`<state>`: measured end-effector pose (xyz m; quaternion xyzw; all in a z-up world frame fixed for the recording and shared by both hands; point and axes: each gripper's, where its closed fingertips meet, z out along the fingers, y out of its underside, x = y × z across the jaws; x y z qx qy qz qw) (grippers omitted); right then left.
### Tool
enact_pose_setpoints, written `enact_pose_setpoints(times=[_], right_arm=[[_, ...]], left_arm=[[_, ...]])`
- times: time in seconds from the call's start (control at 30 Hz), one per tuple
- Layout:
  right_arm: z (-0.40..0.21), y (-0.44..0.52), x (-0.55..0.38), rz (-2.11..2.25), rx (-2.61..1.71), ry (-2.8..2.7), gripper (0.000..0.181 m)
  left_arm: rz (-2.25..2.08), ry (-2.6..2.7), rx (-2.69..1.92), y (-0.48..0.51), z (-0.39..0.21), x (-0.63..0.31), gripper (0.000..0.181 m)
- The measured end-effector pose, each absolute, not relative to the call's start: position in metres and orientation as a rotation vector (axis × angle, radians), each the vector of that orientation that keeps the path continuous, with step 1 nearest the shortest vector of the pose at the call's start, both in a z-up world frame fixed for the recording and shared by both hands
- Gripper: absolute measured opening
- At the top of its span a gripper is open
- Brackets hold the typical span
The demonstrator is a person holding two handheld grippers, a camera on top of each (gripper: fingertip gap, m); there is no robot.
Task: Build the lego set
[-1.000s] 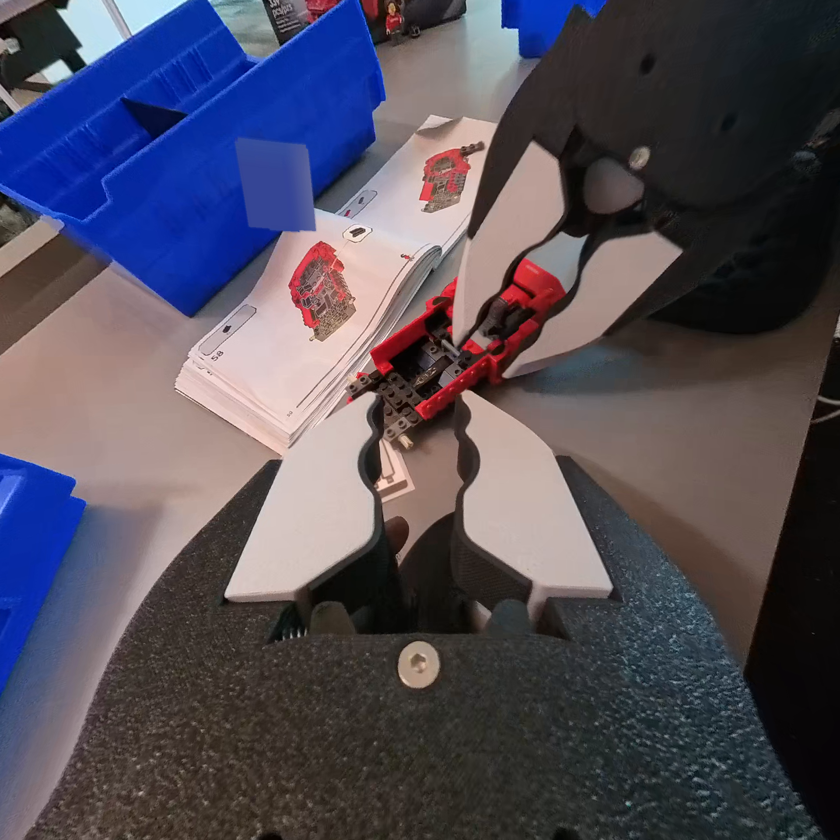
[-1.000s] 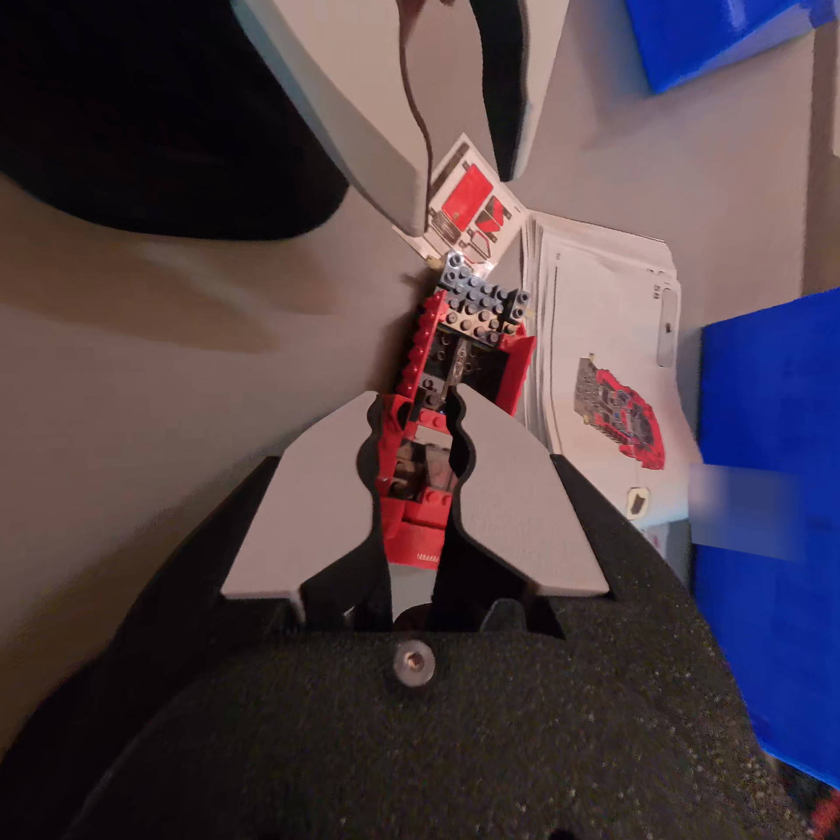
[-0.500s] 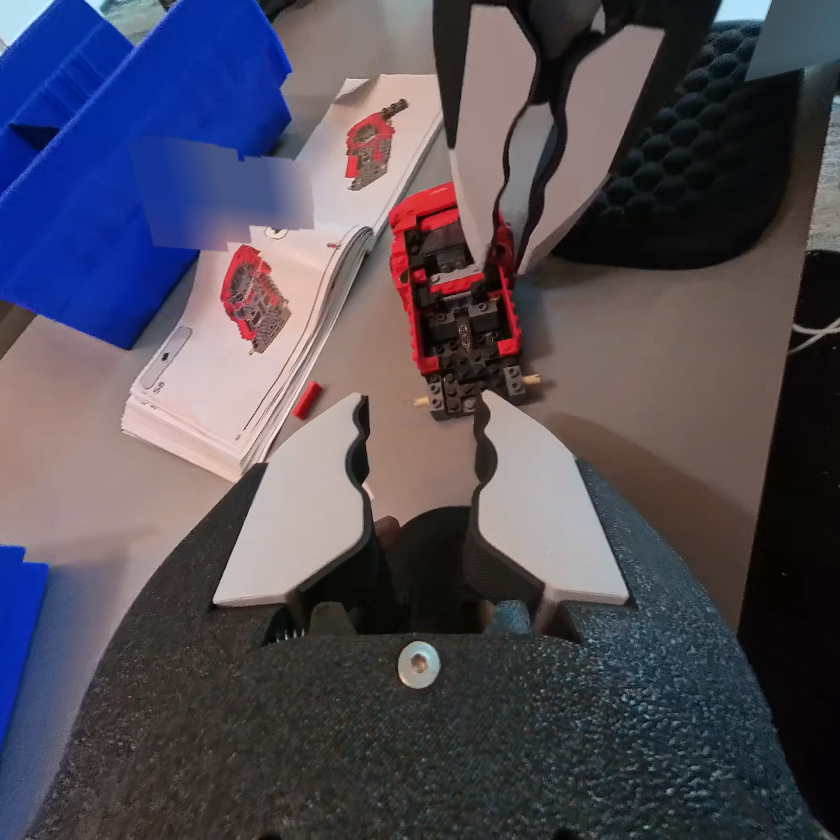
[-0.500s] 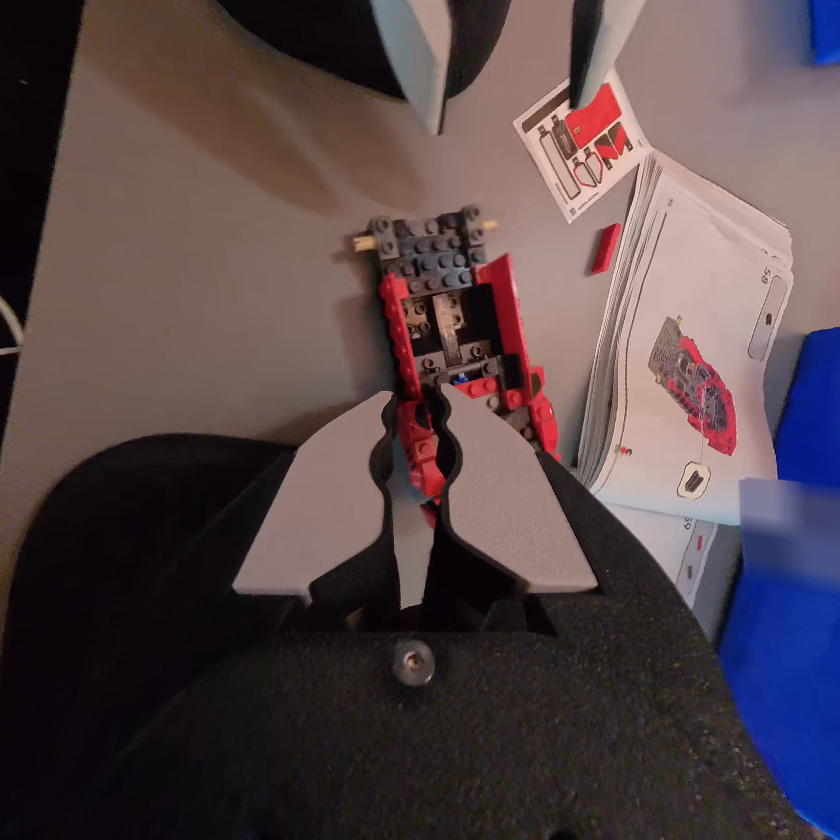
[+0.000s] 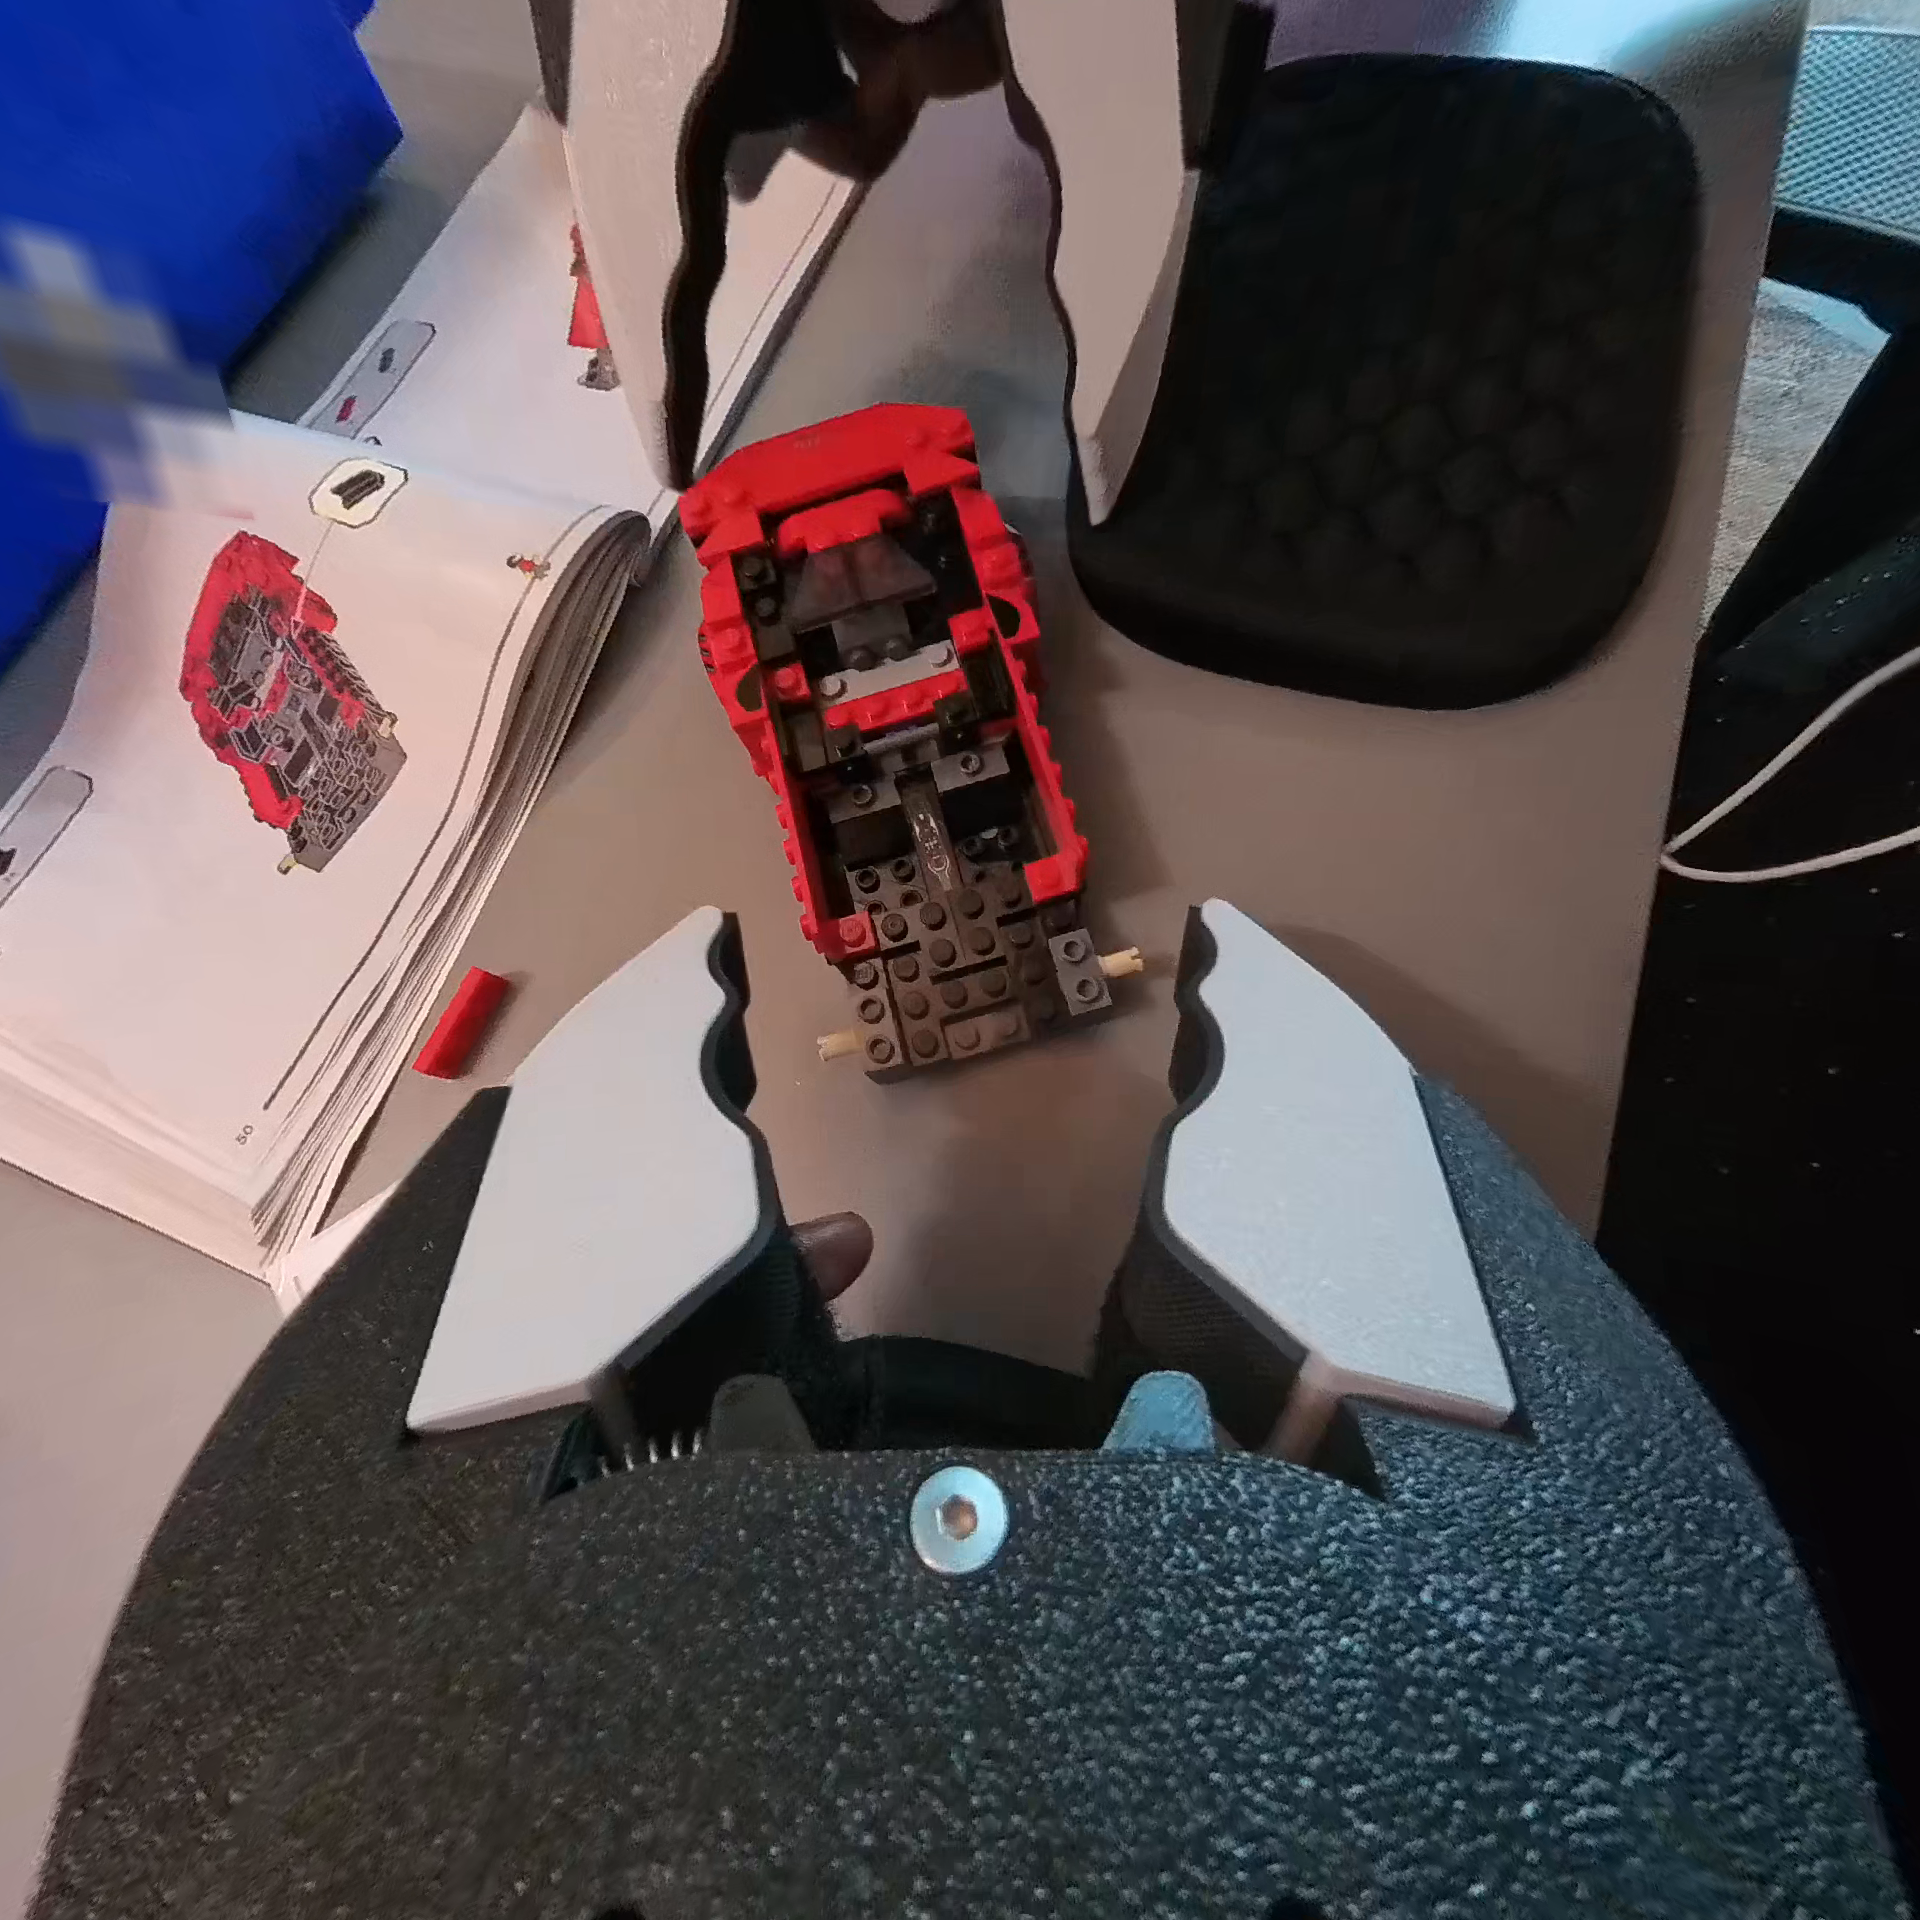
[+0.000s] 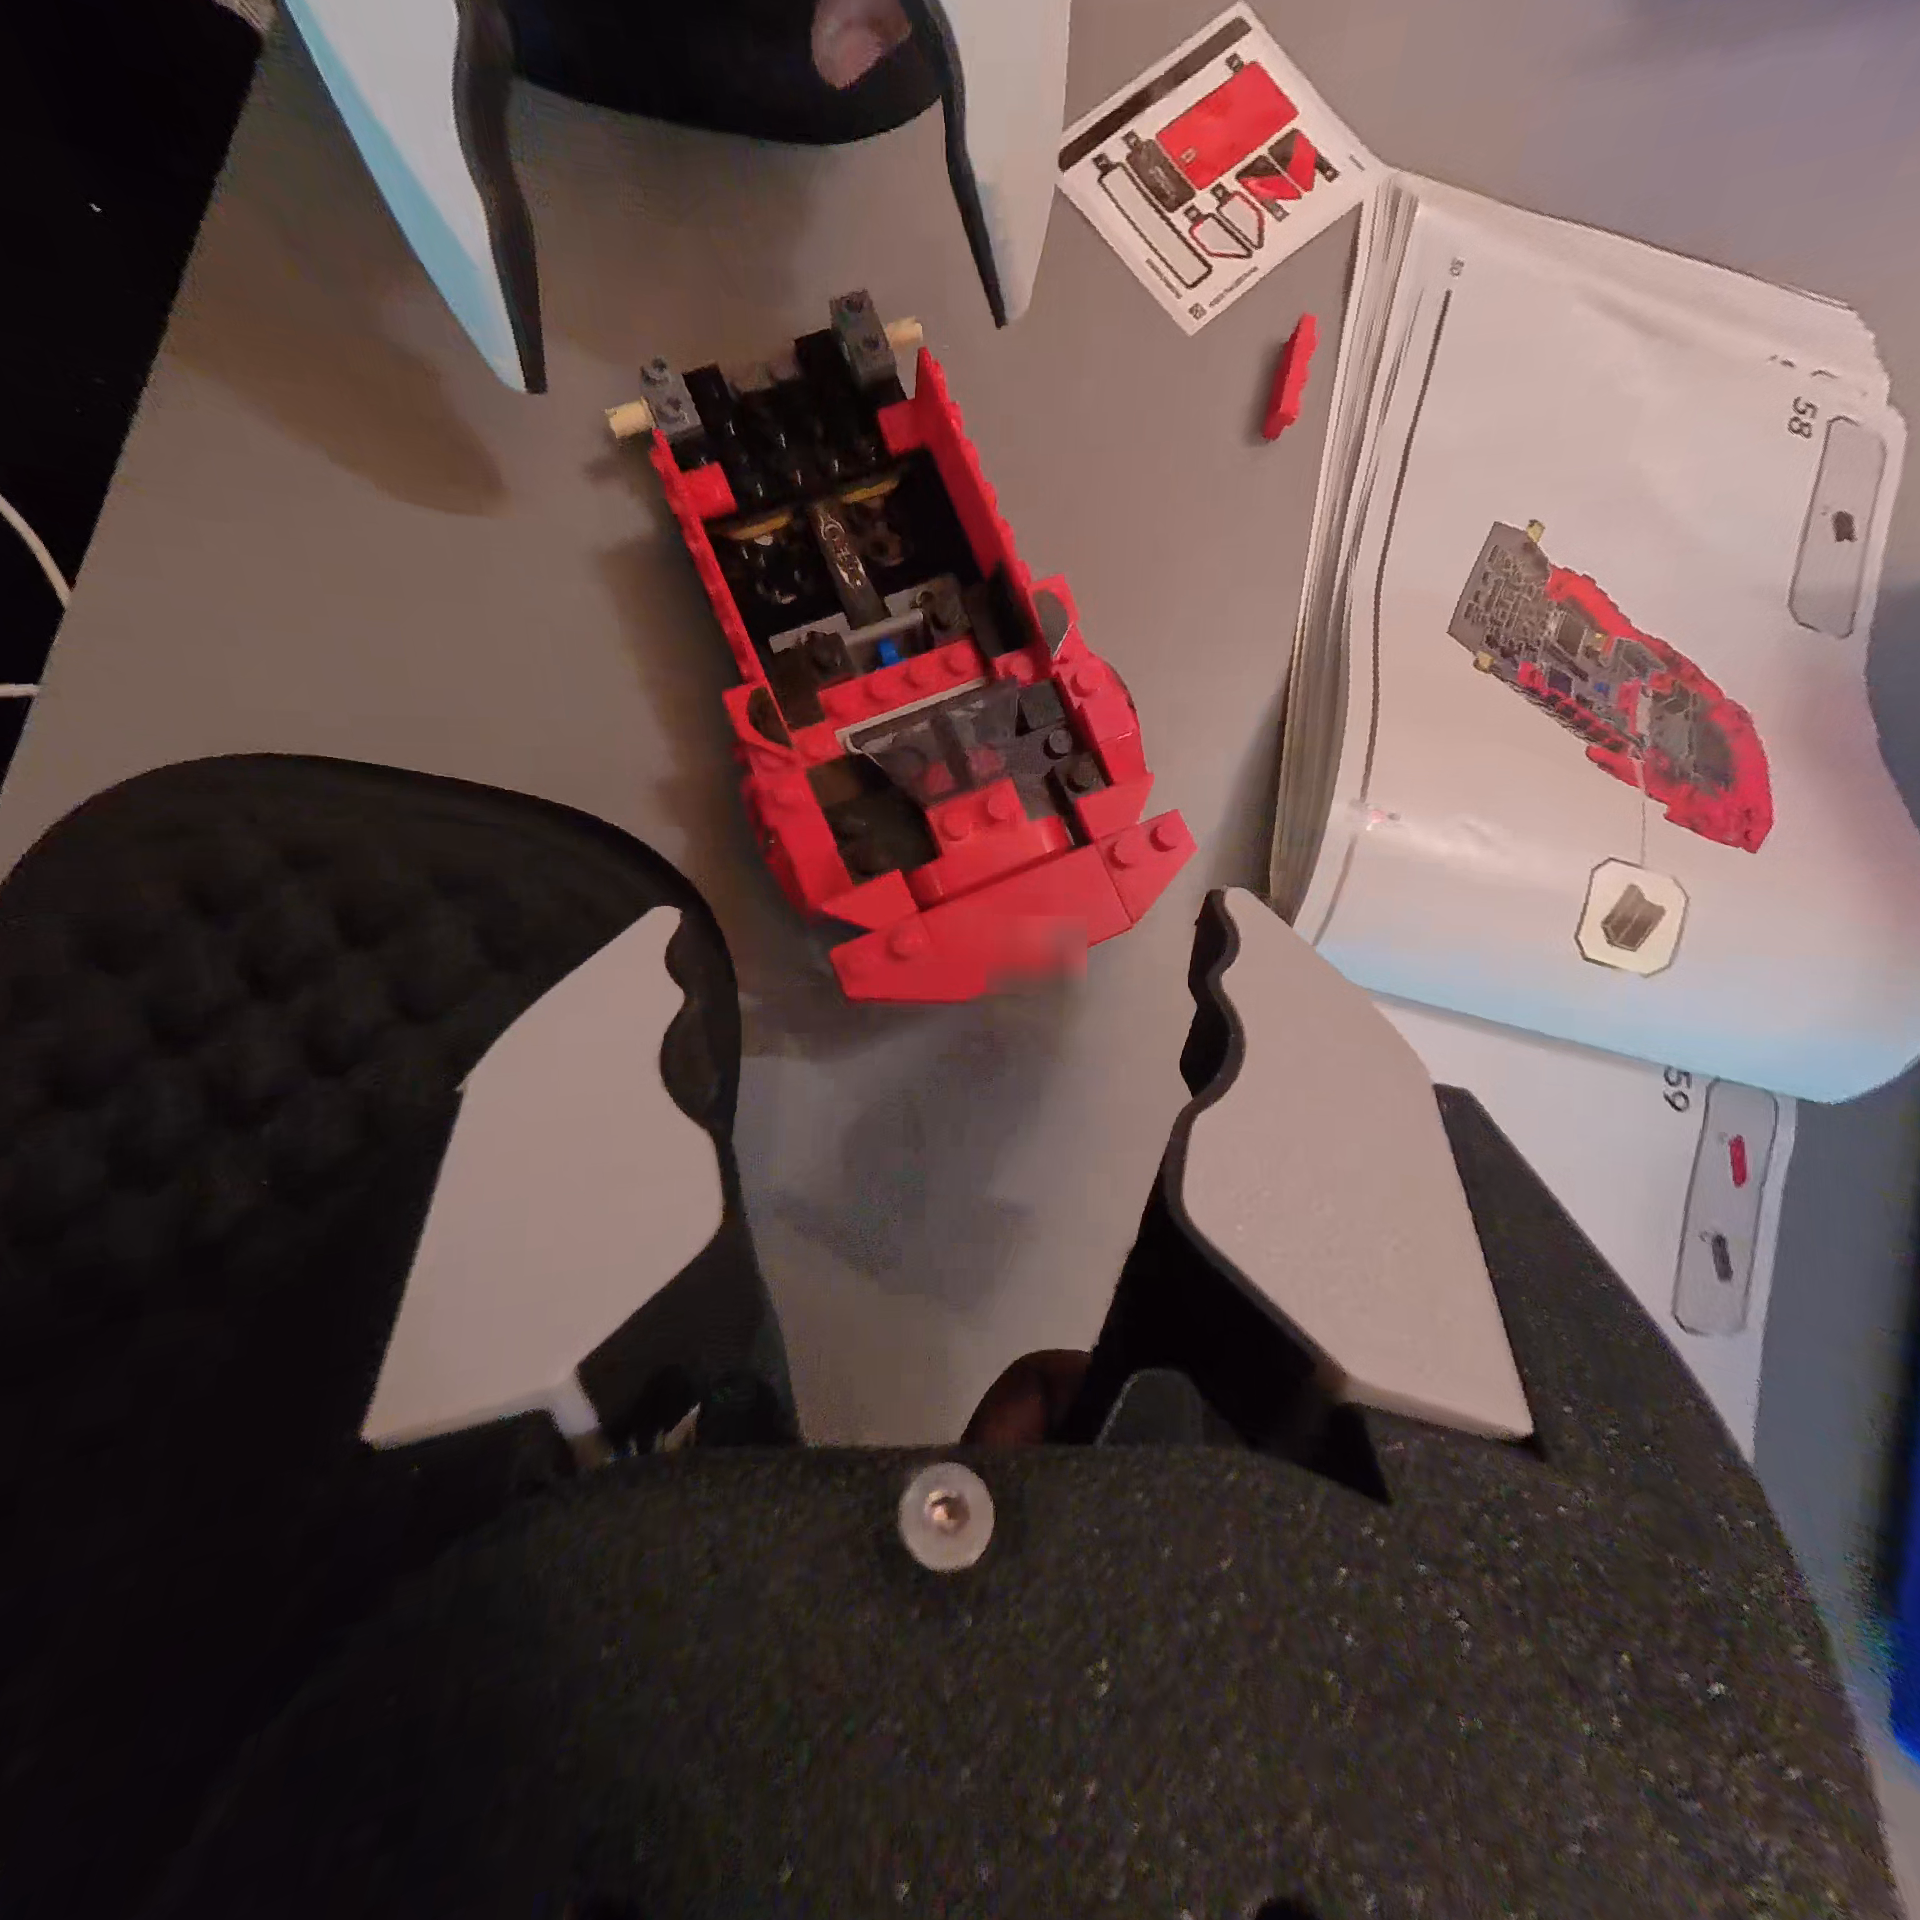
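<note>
Left gripper (image 5: 961, 997): nearest to us in the left wrist view; we see its jaws spread wide and empty, hanging just short of the car's dark rear end.
Loose red piece (image 5: 460, 1020): it lies on the table (image 5: 1299, 790) between the left gripper and the booklet, joined to nothing.
Lego car (image 5: 883, 727): it sits free on the table near the right edge, beside the booklet; red sides and nose are on, the dark floor and cabin lie open, and bare axle pins stick out at the rear.
Instruction booklet (image 5: 291, 790): open near its middle, left of the car.
Black pad (image 5: 1382, 384): by the far right edge.
Right gripper (image 6: 940, 997): opposite us past the car's nose, jaws released, holding nothing.
Sticker sheet (image 6: 1210, 171): beside the booklet, apparently unused.
Progress: we judge the build roughly midway; roof, wheels and stickers remain.
</note>
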<state>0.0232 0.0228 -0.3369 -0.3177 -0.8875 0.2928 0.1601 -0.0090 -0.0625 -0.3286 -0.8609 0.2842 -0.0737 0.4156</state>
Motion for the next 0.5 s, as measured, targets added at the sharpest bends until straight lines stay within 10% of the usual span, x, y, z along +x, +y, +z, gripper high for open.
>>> enact_pose_setpoints(times=[0.5], right_arm=[[-0.348,0.007,0.008,1.081,-0.894,-2.464,0.083]], left_arm=[[-0.334,0.701,-2.194,-0.064,-0.332,-0.006,0.073]])
